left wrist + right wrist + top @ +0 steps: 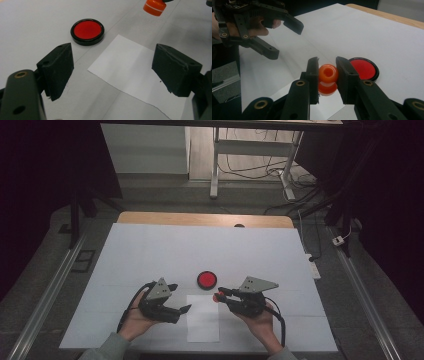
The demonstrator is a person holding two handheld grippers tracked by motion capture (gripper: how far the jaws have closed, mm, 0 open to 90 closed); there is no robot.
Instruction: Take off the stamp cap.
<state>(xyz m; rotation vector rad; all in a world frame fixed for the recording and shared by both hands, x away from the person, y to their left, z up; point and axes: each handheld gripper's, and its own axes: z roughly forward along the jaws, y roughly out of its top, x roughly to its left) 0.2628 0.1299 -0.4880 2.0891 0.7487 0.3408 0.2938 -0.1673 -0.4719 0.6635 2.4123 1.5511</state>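
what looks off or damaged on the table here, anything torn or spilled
Only the white paper sheet: its near edge looks ragged, as if torn. Nothing is spilled. The red ink pad sits flat, and the right gripper holds the orange stamp.

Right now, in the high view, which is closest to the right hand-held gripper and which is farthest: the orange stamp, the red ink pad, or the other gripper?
1. Orange stamp: clamped in the right hand-held gripper, at its tips.
2. Red ink pad: just beyond the tips, slightly left.
3. Left hand-held gripper: farthest, across the white paper sheet.
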